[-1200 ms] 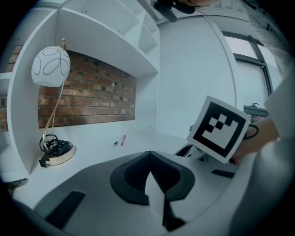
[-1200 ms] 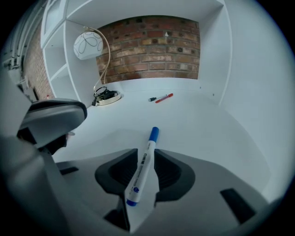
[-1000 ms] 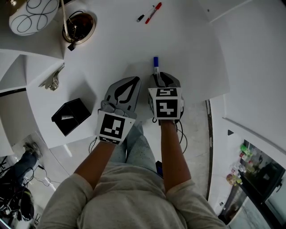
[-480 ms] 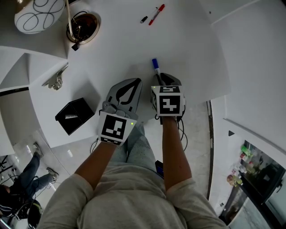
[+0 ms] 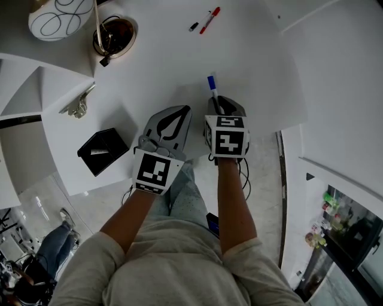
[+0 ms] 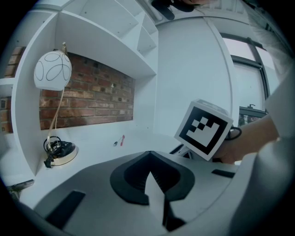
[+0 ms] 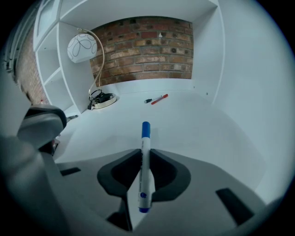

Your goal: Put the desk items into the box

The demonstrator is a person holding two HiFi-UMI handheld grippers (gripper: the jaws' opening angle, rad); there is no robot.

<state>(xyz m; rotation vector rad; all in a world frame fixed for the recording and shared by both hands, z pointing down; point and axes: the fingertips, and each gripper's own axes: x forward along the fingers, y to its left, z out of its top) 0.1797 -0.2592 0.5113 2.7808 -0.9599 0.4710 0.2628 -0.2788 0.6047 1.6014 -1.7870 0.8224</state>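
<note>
White bench [image 5: 257, 54] and white shelving [image 7: 50, 69] fill the scene, a brick wall [image 7: 143, 50] closing the back, as we hold a two-jaw tool in each hand near the bench's front edge. Our right tool [image 5: 218, 103] has the blue marker [image 5: 211, 85] between its jaws, which have just been closing and now press on the white barrel. The marker's blue cap sticks out past the tips and points away from us, while its other end lies back in the tool's dark throat. Whether the cap touches the bench we cannot tell. Our left tool [image 5: 184, 110] sits just beside the right one, on its left, with its jaws brought together at the tips and nothing between them. We see the black box [image 5: 103, 150] standing open near the bench's left front corner, well apart from both tools, with a pale scrap showing inside it. Far back on the bench a red pen [image 5: 209, 20] lies just beside a small dark cap [image 5: 193, 26]. At the back left stands a lamp, its white shade [image 5: 61, 17] drawn with looping lines and its brass base [image 5: 114, 34] ringed by a dark cord. A small metal object [image 5: 78, 106] lies between that base and the box.
</note>
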